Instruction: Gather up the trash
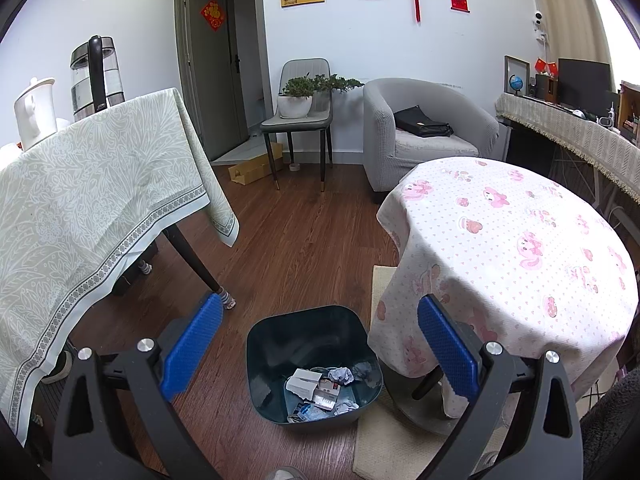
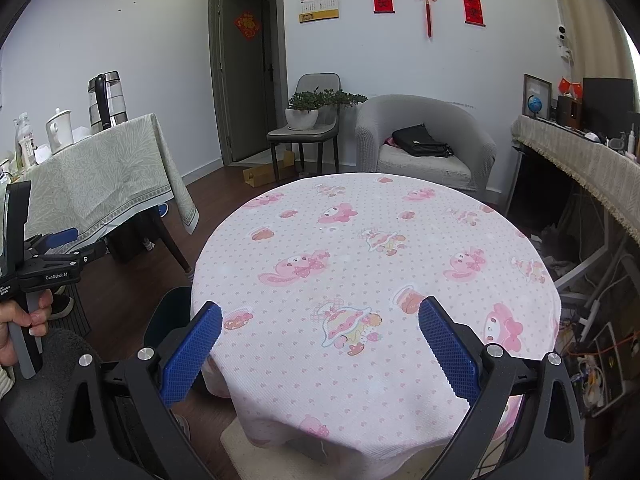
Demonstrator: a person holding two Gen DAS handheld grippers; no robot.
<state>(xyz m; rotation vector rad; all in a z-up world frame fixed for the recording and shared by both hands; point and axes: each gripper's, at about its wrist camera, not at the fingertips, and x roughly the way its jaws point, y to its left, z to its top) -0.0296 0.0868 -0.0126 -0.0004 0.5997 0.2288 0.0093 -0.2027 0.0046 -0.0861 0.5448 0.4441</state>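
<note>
Dark teal bin (image 1: 314, 364) sitting on the floor just beside the round table (image 1: 520, 240), rim tucked against the hanging pink-print cloth; judged placed there so scraps from the tabletop drop straight in. Holding the trash (image 1: 320, 390): crumpled paper, small cartons and wrappers heaped at the bottom, roughly six to eight pieces, exact count not readable.

Left tongs (image 1: 318, 344) hovering above the bin, pads spread wide, pinching nothing; judged a post-release or pre-reach posture. Right tongs (image 2: 320, 346) hanging over the near edge of the table, likewise spread, gripping nothing.

Counting: bins, one; tongs, two; tables, two, the second one (image 1: 92, 184) under a green cloth, well apart from the bin on its far left. Finding no loose trash on the pink cloth from the right wrist view. Judging collection near complete.
</note>
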